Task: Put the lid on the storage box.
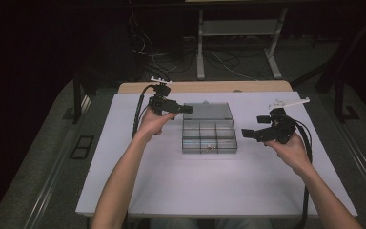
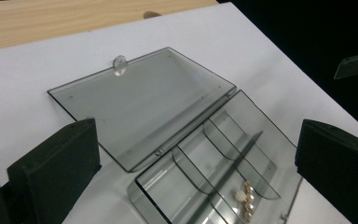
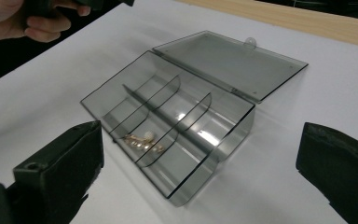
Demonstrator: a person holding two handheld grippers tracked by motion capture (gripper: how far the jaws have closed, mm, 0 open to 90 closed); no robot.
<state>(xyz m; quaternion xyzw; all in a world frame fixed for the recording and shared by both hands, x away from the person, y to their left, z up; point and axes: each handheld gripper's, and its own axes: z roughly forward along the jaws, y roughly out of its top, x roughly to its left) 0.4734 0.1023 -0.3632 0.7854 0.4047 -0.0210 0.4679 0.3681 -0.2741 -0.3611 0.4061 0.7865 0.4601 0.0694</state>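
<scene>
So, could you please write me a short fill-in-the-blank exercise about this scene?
1. The lid of the clear smoky plastic compartment box lies ____ on the white table.
2. The small pearl and gold jewellery piece sits ____ the box.
3. The left gripper has its jaws ____.
4. The right gripper holds ____.

Missing words: open; inside; open; nothing

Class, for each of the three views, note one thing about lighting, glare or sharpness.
High view: the white table is lit, its surroundings dark, and the clear box looks small and soft. Left gripper view: the open lid has a pale sheen; the near jaws are blurred. Right gripper view: bright glints sit on the box dividers.
</scene>
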